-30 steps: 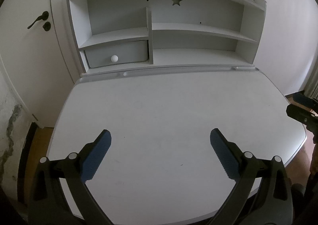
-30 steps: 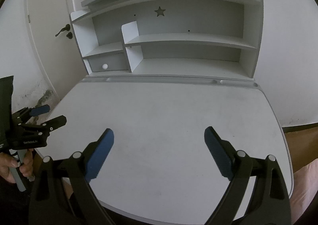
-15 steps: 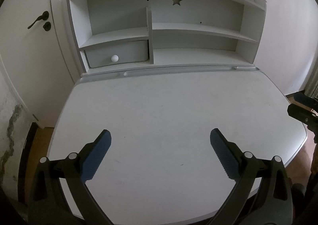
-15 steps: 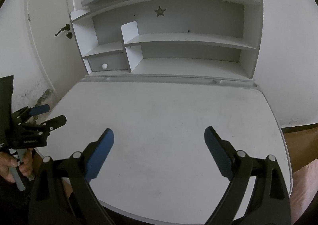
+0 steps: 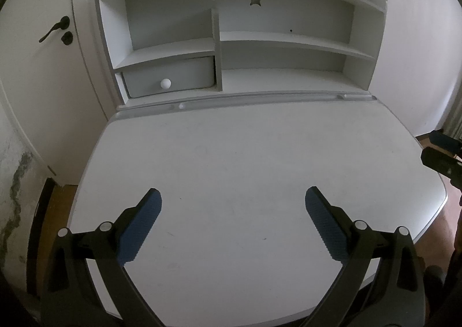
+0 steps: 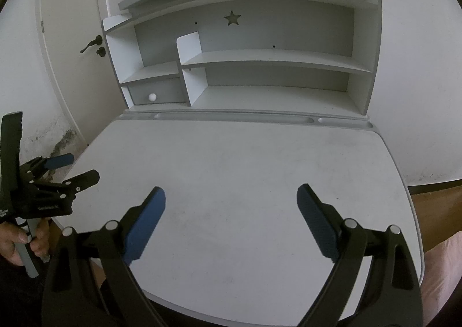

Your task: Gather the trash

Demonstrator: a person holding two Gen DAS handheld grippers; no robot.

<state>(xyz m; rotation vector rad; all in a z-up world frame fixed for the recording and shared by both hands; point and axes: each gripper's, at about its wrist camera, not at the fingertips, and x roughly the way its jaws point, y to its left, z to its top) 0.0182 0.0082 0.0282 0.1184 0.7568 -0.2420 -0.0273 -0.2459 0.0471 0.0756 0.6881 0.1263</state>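
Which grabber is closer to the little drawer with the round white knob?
Left. The left gripper hovers over the desk's left side, the same side as the small grey drawer; the right gripper is further right.

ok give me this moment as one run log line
left gripper: open, holding nothing | right gripper: open, holding nothing | white desk top: no trash in view | both hover above desk
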